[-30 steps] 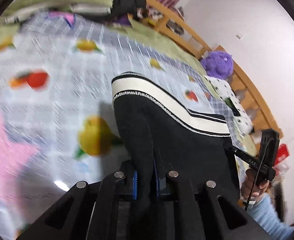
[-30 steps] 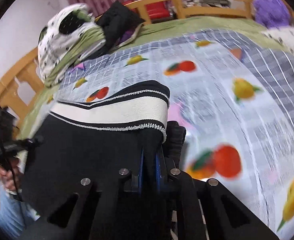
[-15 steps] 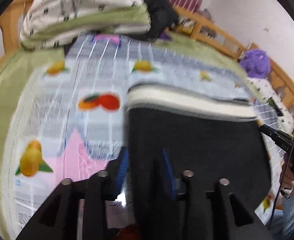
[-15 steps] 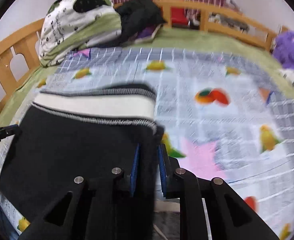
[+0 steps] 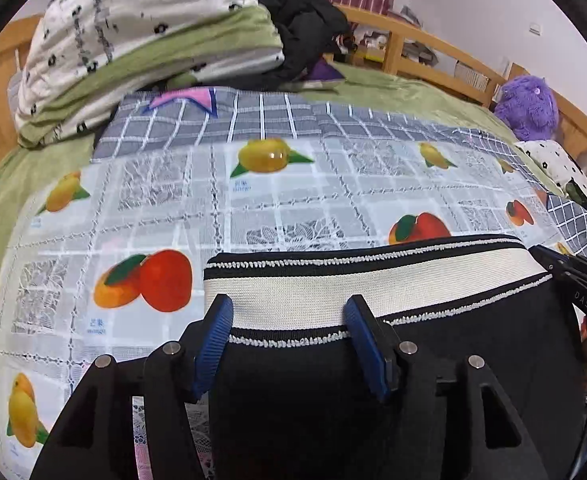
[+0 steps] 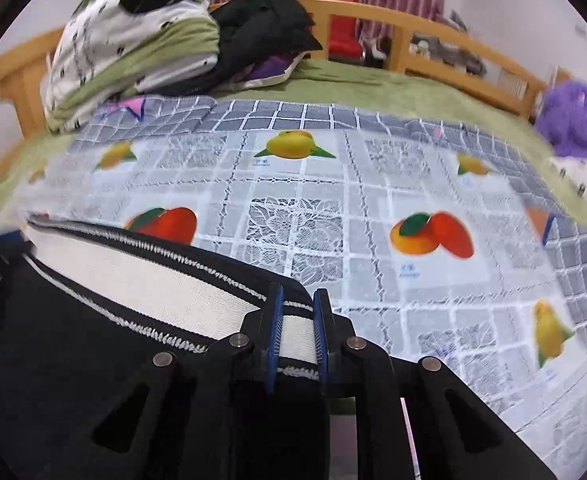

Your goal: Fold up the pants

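Observation:
Black pants [image 5: 373,380] with a cream waistband [image 5: 373,280] edged in black and white trim lie on the fruit-print cloth. My left gripper [image 5: 289,312] is wide open, its blue pads either side of the waistband's left end. In the right wrist view the pants [image 6: 73,360] lie at the lower left and my right gripper [image 6: 297,304] has its pads slightly apart around the waistband's [image 6: 133,276] right end. The right gripper also shows at the right edge of the left wrist view [image 5: 573,276].
The fruit-print cloth [image 5: 293,200] covers a green bedspread [image 5: 393,96]. A folded quilt pile [image 5: 141,36] and dark clothes [image 5: 305,20] sit at the back left. A purple plush toy [image 5: 527,104] and a wooden rail [image 5: 433,44] stand at the right.
Both grippers lowered the pants onto the cloth. The left gripper went from shut on the fabric to wide open. The right gripper's pads have parted a little.

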